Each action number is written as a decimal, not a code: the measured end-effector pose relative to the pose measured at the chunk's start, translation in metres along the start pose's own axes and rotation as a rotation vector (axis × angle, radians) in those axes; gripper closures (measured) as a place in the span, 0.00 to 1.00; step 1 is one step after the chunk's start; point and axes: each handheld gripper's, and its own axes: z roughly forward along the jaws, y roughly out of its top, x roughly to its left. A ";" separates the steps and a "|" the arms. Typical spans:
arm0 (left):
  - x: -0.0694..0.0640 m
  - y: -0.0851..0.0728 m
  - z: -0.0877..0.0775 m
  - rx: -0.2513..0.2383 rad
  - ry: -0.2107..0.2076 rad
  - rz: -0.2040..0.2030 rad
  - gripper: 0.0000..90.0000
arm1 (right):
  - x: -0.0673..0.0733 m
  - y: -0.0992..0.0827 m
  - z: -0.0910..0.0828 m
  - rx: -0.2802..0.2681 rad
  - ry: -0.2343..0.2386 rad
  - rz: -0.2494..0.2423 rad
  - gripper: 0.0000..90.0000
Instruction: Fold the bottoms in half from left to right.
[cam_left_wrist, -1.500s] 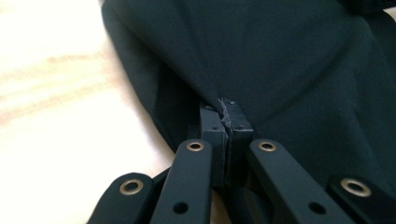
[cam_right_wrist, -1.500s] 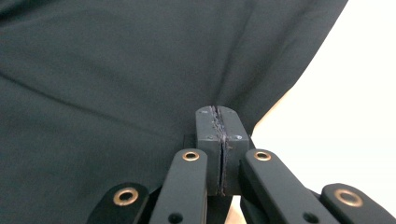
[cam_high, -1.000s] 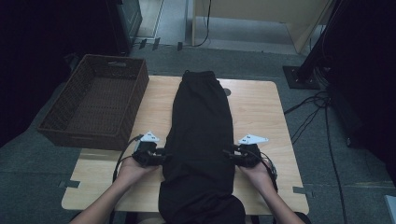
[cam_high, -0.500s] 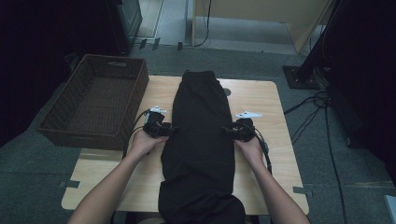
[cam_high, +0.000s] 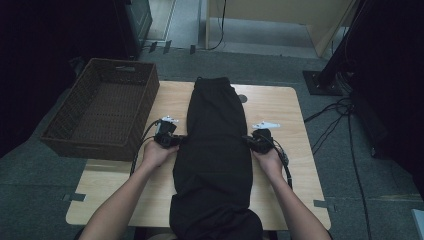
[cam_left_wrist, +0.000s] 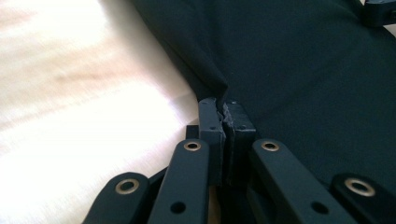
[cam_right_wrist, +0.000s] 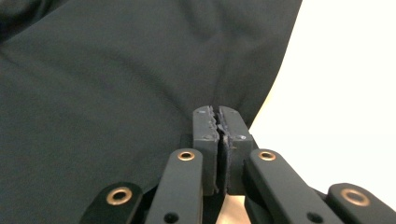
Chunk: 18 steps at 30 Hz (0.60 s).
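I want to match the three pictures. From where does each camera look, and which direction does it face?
High view: above the person's side, facing forward and down on the table; forearms, left gripper, right gripper show.
Left gripper view: rides that gripper, jaws pinching the black garment edge.
Right gripper view: likewise, at the opposite edge.
All share the garment.
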 end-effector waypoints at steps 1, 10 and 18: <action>-0.004 -0.004 -0.003 0.009 0.002 0.020 0.98 | 0.002 -0.003 -0.004 0.015 0.013 -0.005 0.97; -0.037 -0.049 -0.047 0.026 -0.033 0.060 0.65 | 0.031 -0.048 -0.061 0.068 0.142 -0.044 0.71; -0.018 -0.008 -0.029 -0.028 0.010 0.037 0.52 | 0.010 -0.021 -0.037 -0.042 0.115 -0.014 0.53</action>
